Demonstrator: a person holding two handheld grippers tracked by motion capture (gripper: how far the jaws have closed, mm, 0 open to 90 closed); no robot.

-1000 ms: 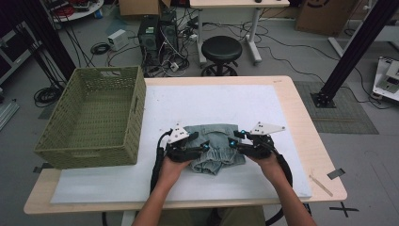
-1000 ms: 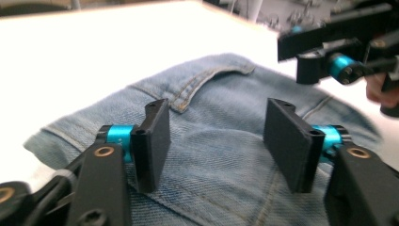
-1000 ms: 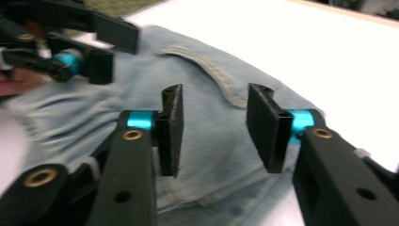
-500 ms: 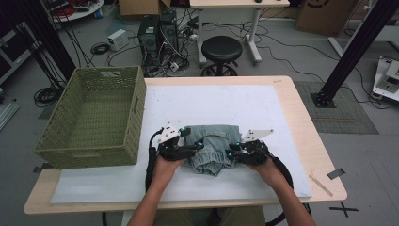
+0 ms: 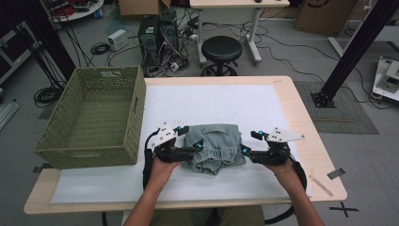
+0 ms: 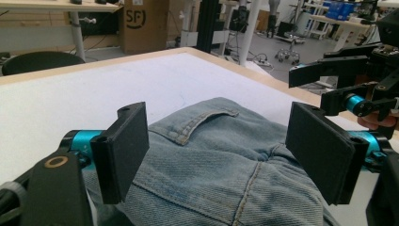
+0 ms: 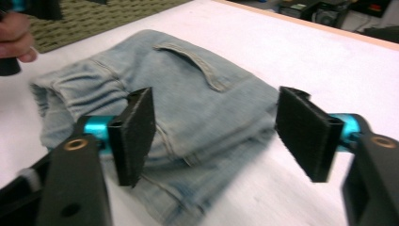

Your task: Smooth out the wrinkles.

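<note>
White table mat (image 5: 211, 101) bears folded denim shorts (image 5: 215, 146) between two opened tongs.

Folded light-blue denim shorts (image 5: 214, 145), pocket up, on white mat

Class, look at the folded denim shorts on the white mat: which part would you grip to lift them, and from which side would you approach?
Grip the denim shorts at their left and right folded edges, one gripper per side, coming in level along the mat. The bundle lies flat and wide, and the edges are thick layered folds that open jaws can probably close over; a two-sided hold should keep the fold together.
</note>
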